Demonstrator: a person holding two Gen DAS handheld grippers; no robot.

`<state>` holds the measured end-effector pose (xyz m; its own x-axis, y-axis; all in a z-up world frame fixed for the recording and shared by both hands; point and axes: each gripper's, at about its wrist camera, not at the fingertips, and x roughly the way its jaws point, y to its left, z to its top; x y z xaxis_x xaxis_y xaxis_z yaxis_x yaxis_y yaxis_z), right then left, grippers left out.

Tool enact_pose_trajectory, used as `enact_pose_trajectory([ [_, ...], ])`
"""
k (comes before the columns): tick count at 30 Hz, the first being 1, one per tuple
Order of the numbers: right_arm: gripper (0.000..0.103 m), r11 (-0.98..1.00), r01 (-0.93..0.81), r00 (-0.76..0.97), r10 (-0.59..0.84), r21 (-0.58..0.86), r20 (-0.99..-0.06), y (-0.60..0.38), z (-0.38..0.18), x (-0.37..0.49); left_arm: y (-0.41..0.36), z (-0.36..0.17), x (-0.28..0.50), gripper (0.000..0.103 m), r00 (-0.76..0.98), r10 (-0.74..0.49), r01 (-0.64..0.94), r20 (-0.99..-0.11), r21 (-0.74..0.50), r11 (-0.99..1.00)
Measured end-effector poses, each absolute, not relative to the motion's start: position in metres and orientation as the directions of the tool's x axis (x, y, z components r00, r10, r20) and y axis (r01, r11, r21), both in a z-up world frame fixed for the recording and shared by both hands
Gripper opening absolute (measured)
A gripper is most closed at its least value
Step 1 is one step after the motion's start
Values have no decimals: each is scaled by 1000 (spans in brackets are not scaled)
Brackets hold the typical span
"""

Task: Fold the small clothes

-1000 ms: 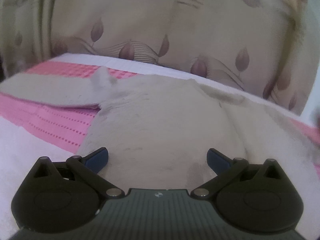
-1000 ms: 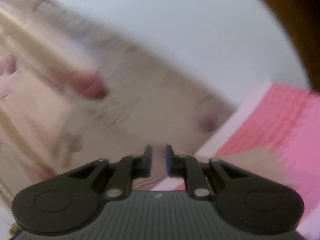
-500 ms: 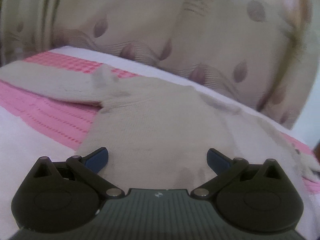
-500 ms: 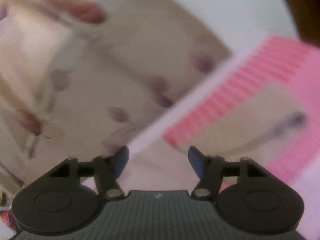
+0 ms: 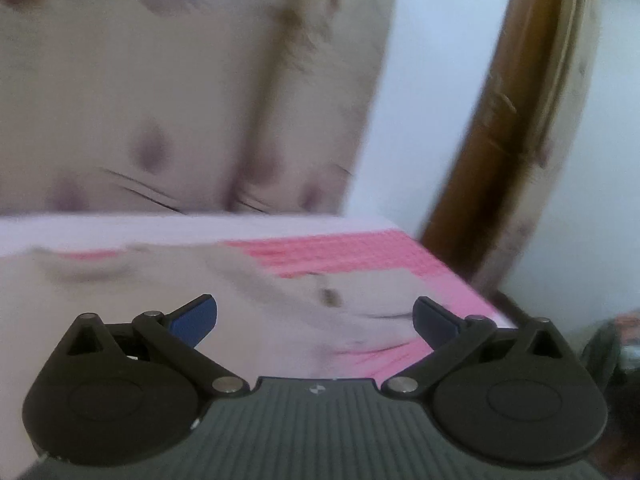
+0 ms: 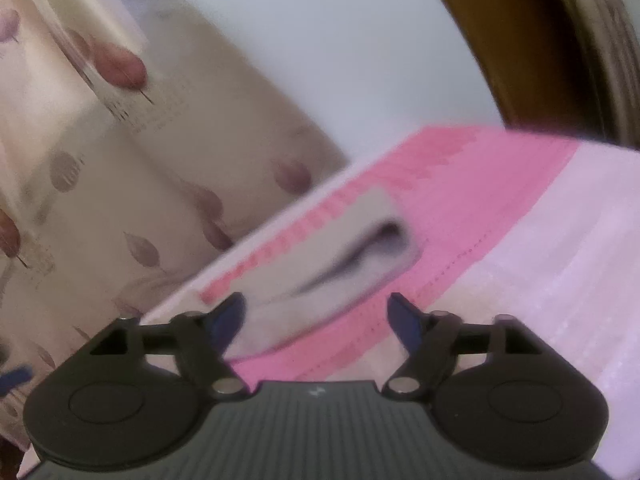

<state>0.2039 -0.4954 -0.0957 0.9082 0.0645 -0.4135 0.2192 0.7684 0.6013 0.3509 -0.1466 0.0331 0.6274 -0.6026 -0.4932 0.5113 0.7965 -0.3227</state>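
- My left gripper (image 5: pixel 315 318) stands with its blue fingers (image 5: pixel 194 319) spread wide, and nothing is pinched between them.
- Just past those fingers, from about 9 o'clock across to 2 o'clock in the left view, lies the beige garment (image 5: pixel 120 292), flat on the bedsheet (image 5: pixel 360 256); the picture is blurred, so I cannot make out its seams.
- A small dark mark shows on the cloth at about 1 o'clock from my left fingertips.
- My right gripper (image 6: pixel 316 320) has its jaws opening; its blue fingers (image 6: pixel 228 320) are apart and grip nothing.
- Part of the garment's sleeve (image 6: pixel 352 248) lies in the gap as the right view sees it and runs on beyond toward 1 o'clock, ending in an open cuff with a dark hollow; the pads do not press on it.
- The pink band of the sheet (image 6: pixel 480 184) runs from 6 o'clock up to 1 o'clock in the right view, with paler sheet at 3 o'clock.
- Farther off, at 10 to 12 o'clock in both views, hangs a cream curtain (image 5: pixel 140 100) printed with purplish leaves.
- Farthest, a pale wall (image 5: pixel 440 80) at 1 o'clock and a curved brown wooden frame (image 5: pixel 500 120) at 2 o'clock in the left view.
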Motion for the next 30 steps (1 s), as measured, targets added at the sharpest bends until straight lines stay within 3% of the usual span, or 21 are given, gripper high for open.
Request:
enact_pose_trajectory([
  [6, 86, 798, 161, 944, 47, 580, -326, -487, -91, 196, -232, 3, 442, 67, 480, -583, 469, -655, -369, 802],
  [9, 86, 812, 120, 952, 70, 572, -299, -485, -89, 194, -253, -23, 468, 66, 419, -560, 422, -715, -392, 817],
  [12, 86, 810, 92, 959, 84, 580, -270, -487, -89, 191, -266, -40, 474, 63, 403, -569, 407, -717, -416, 813],
  [14, 89, 808, 78, 963, 91, 585, -255, -488, -89, 189, -276, -50, 479, 54, 379, -584, 409, -718, -436, 802],
  [17, 90, 809, 67, 966, 94, 584, -241, -487, -89, 188, -292, -63, 480, 29, 330, -581, 421, -744, -435, 796],
  [18, 90, 810, 64, 967, 95, 584, -238, -487, -89, 188, -298, -67, 480, 2, 339, -561, 423, -755, -410, 808],
  [20, 90, 808, 67, 969, 89, 586, -232, -488, -89, 187, -301, -70, 477, 0, 386, -531, 418, -754, -371, 830],
  [23, 92, 800, 80, 970, 76, 595, -232, -490, -90, 187, -281, -56, 470, 0, 455, -564, 374, -689, -427, 823],
  [30, 93, 805, 94, 966, 69, 586, -250, -489, -90, 190, -216, 23, 442, 0, 628, -550, 362, -551, -419, 833],
])
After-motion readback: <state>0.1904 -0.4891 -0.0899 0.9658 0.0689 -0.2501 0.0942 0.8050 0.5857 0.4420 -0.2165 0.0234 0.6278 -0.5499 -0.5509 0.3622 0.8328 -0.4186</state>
